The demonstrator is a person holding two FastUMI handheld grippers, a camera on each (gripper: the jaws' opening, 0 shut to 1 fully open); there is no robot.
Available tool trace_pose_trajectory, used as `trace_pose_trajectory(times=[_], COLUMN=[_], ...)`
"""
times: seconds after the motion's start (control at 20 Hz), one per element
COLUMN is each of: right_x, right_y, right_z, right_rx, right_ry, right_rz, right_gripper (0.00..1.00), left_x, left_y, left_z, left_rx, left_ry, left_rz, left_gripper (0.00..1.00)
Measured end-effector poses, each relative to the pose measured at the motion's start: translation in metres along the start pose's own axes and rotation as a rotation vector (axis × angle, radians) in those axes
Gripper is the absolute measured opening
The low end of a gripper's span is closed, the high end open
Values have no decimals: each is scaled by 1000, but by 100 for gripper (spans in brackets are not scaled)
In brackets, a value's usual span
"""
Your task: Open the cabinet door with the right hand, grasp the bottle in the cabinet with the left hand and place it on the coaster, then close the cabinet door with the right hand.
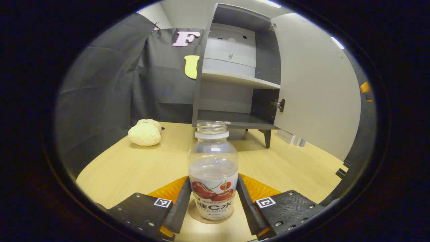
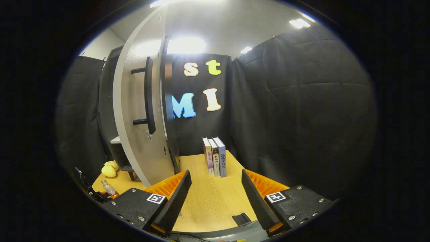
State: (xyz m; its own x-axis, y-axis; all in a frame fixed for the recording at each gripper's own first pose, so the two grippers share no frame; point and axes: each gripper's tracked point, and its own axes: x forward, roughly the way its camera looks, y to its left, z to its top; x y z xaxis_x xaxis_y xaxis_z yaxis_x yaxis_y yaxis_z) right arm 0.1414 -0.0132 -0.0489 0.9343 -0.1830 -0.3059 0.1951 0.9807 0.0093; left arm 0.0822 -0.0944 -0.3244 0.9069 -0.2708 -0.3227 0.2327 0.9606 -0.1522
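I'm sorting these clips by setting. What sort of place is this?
Likely a staged recording booth, not a real home: black cloth walls surround a wooden table holding a small open cabinet, a bottle and three books.

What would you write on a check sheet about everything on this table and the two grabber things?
Surface: light wooden table, bare around the bottle.
Job's things: bottle upright on the round coaster, no cap on; cabinet with its door swung open, shelves bare.
Clutter: yellow plush toy left of the cabinet; three books upright by the cloth wall; small black block near the table's edge.
Grippers: left gripper, fingers on both sides of the bottle, contact unclear; right gripper open, holding nothing, facing the door's handle side.
Cables: nothing seen for sure.
Surroundings: black cloth booth wall, ceiling lights.
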Motion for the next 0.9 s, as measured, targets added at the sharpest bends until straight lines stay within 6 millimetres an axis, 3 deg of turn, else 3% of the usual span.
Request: trace_pose_trajectory(times=[0.2,0.4,0.65,0.9], right_x=[1,7,19,30], right_y=[2,2,6,4], right_z=[4,4,6,23], right_rx=[-3,17,57,43], right_ry=[-9,-9,-13,-42], right_rz=[5,4,19,22], right_gripper=[93,93,93,93], left_x=[-6,-12,-22,-49], left_y=[7,1,-17,-20], left_z=[-6,3,25,68], left_rx=[-43,-15,18,28], left_ry=[44,66,51,-2], left_rz=[27,25,-15,-8], left_gripper=[73,80,83,83])
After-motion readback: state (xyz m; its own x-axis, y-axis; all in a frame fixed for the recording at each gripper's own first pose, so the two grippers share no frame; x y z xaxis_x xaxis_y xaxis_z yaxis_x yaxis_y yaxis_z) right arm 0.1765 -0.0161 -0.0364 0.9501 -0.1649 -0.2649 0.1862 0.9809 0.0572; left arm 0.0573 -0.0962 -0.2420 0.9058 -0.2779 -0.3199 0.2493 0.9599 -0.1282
